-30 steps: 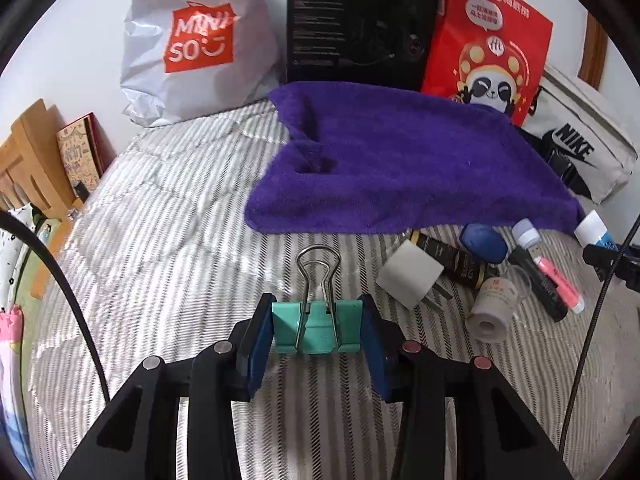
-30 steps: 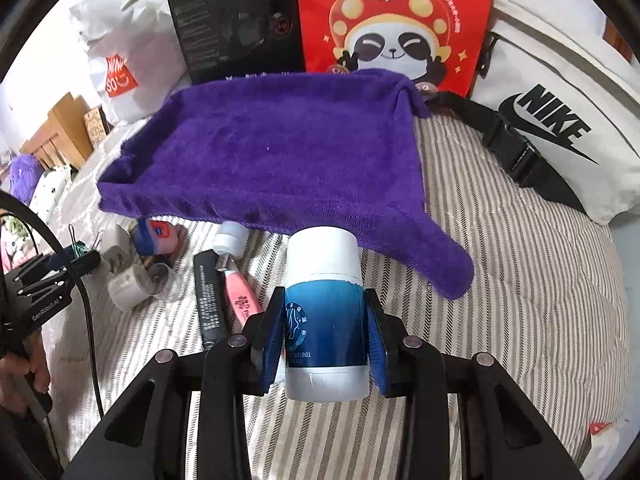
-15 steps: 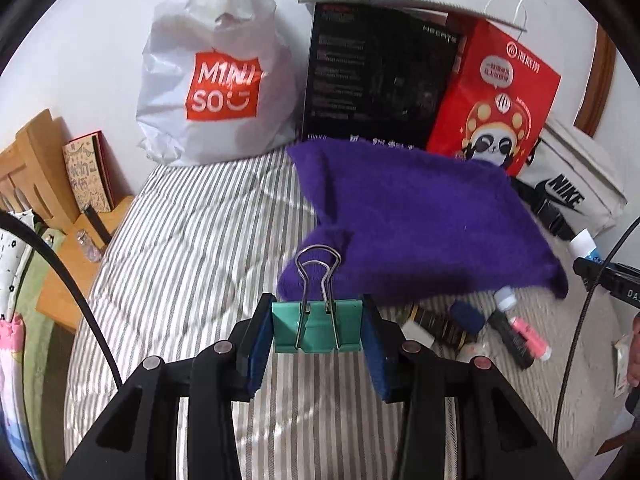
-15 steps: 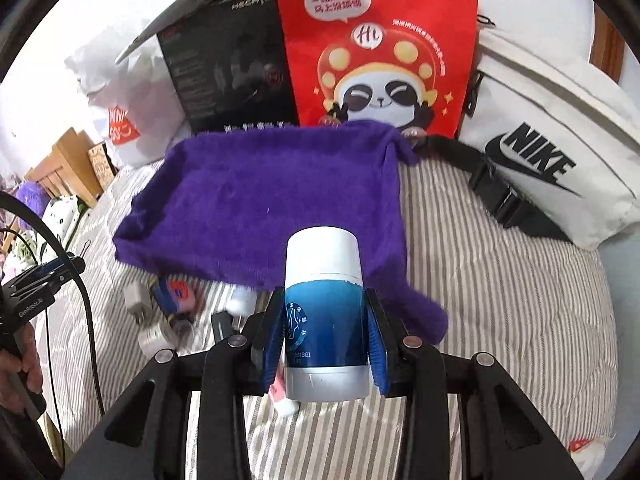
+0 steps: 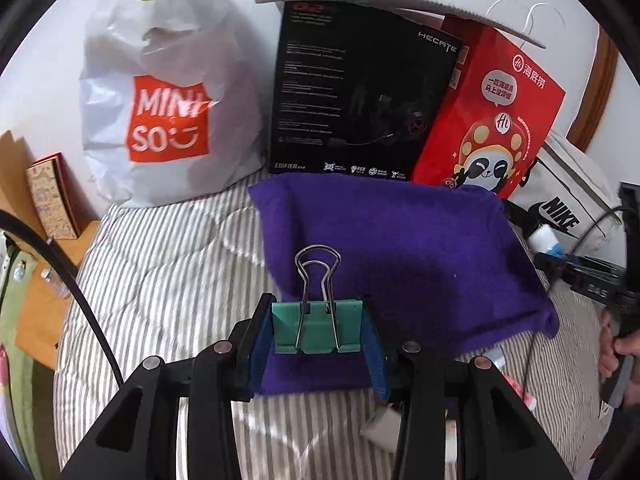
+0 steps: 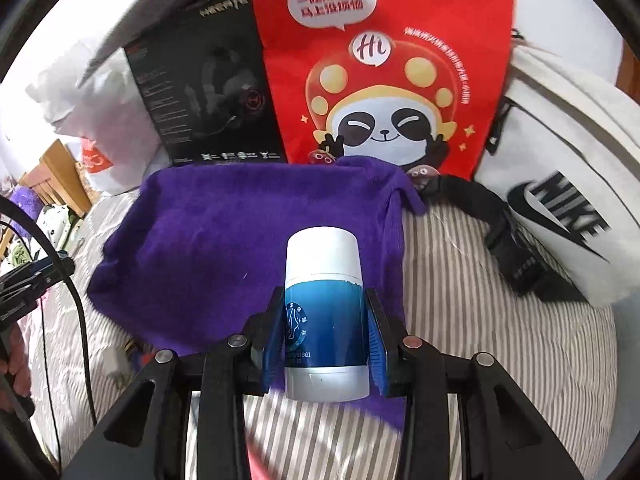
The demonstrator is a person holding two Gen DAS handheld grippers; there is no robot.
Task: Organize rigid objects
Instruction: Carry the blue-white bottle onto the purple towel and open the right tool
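Left gripper point(image 5: 318, 330): clamped on green binder clip point(image 5: 318, 326), over purple towel's point(image 5: 400, 248) near-left edge, likely for set-down there
Right gripper point(image 6: 324, 336): closed round blue bottle point(image 6: 324, 312), above towel's near-right corner
Change: both carried up and onto towel from clutter in front of it, grips unchanged

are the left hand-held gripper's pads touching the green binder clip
Touching. The left wrist view shows the left hand-held gripper with both blue pads pressed flat against the sides of the green binder clip, no gap either side.
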